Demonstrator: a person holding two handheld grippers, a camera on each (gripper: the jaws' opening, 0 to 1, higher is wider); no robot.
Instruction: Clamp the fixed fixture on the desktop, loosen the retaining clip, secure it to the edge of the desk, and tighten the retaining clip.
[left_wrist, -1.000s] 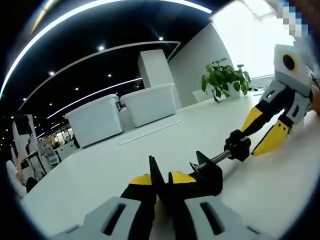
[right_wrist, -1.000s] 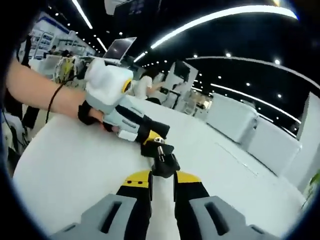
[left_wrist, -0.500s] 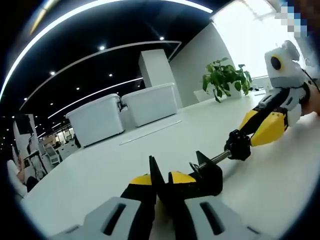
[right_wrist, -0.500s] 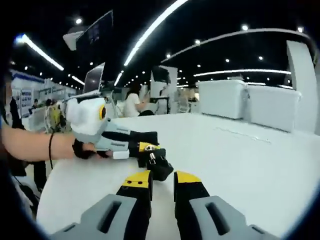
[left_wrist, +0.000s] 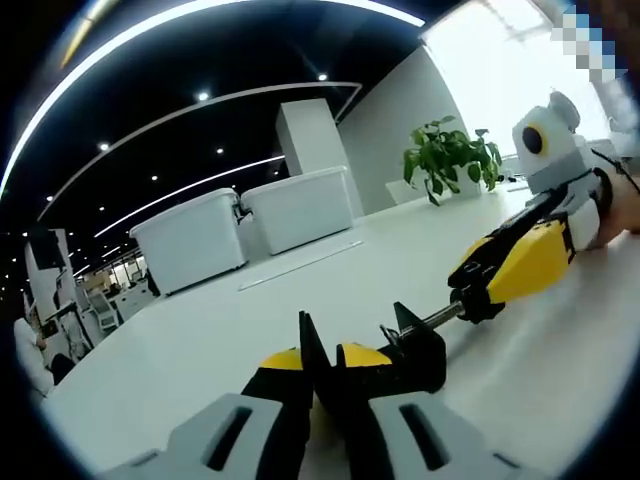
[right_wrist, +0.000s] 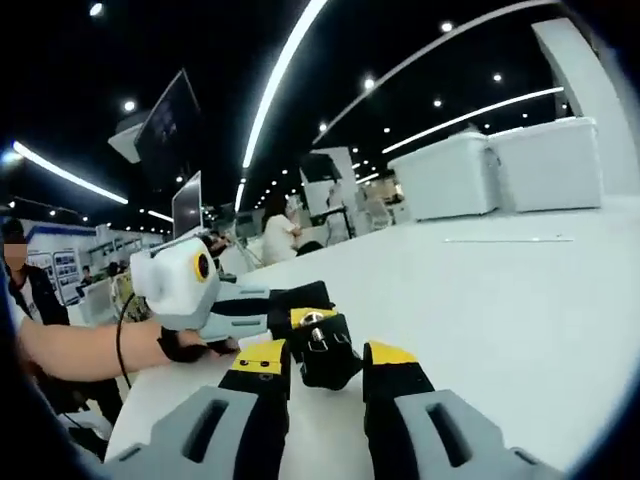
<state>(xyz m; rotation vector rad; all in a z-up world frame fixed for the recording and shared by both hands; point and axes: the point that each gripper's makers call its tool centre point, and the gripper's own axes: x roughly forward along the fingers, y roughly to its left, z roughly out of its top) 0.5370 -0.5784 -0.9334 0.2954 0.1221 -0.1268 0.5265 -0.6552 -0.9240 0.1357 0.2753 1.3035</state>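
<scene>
Black clamp fixture (left_wrist: 412, 350) lies on our white table (left_wrist: 200, 340); left gripper (left_wrist: 322, 372) jaws pinch its body, right gripper (left_wrist: 505, 275) jaws close around its screw knob (left_wrist: 478, 290). We judge loosening underway, edge-mounting remaining.

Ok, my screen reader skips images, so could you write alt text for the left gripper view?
The left gripper is shut on a black clamp fixture lying on a white desk, while the right gripper holds the knob on its screw. Behind stand two white bins and a potted plant.
</scene>
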